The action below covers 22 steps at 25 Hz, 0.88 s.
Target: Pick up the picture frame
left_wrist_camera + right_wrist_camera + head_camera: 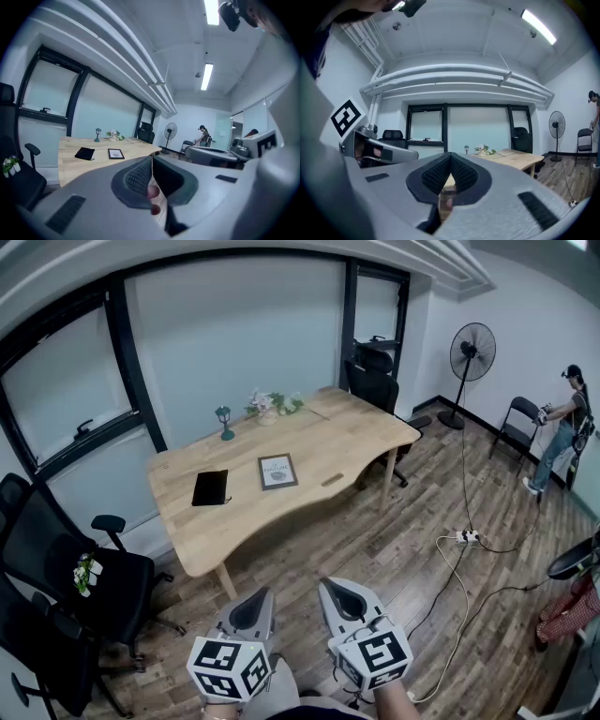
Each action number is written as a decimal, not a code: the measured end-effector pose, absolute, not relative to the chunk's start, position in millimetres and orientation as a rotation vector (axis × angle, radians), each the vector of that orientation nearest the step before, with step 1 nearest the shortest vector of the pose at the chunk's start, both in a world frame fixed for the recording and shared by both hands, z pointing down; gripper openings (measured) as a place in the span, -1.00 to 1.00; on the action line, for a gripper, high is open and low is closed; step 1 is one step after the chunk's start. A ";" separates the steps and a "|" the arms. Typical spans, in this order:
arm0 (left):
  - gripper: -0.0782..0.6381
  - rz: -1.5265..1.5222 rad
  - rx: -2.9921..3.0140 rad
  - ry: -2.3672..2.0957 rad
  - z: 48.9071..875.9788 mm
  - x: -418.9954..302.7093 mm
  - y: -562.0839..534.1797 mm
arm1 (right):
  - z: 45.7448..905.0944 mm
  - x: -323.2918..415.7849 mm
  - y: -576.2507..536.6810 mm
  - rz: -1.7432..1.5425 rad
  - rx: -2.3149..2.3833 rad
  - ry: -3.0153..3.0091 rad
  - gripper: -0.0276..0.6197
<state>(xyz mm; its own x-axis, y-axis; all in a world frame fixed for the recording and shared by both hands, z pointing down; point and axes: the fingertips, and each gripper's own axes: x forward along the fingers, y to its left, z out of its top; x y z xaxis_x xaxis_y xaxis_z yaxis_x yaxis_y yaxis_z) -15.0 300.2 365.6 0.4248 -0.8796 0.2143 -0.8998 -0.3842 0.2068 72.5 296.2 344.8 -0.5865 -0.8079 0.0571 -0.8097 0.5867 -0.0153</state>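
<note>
Two hand-held grippers are at the near edge of the head view, over the wood-plank floor [375,549] and well short of the desk. The left hand-held gripper [251,607] has its jaws pressed together with nothing between them, and the right hand-held gripper [343,600], just beside it, is likewise closed on nothing. Each carries its cube of square markers at the near end.

The small dark-framed picture frame [277,471] lies flat on the light wooden desk [361,442], roughly at the middle of the top, well apart from both grippers. To its left lies a flat black rectangular notebook [210,487], apart from it. At the desk's far side stand a small teal lantern-shaped ornament [224,422] and, to its right, a small bunch of pale flowers with green leaves [272,405].

A black office chair [80,568] stands at the desk's left end and another black office chair [375,381] at its far right corner. A black standing fan [472,354] is by the far right wall, a white power strip [467,536] lies on the floor, and a person [565,427] stands at the far right.
</note>
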 end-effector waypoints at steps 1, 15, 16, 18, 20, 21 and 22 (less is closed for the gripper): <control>-0.76 0.103 2.395 -1.542 365.3 -9.7 304.9 | 343.9 78.9 299.7 0.058 1.416 -2.757 -0.91; -0.76 0.153 2.448 -1.528 357.8 23.2 318.4 | 343.2 100.6 311.9 0.120 1.420 -2.816 -0.91; -0.76 0.153 2.450 -1.526 358.1 22.2 315.3 | 344.6 98.3 309.0 0.125 1.416 -2.814 -0.91; -0.76 0.153 2.458 -1.522 357.8 20.3 308.2 | 346.6 93.9 302.3 0.128 1.408 -2.811 -0.91; -0.76 0.150 2.466 -1.517 356.6 19.6 299.6 | 345.7 91.7 294.1 0.119 1.408 -2.803 -0.91; -0.76 0.148 2.469 -1.515 356.2 19.2 294.9 | 344.7 91.2 289.5 0.113 1.410 -2.797 -0.91; -0.76 0.145 2.471 -1.512 355.9 18.5 290.1 | 344.2 90.3 284.7 0.108 1.411 -2.791 -0.91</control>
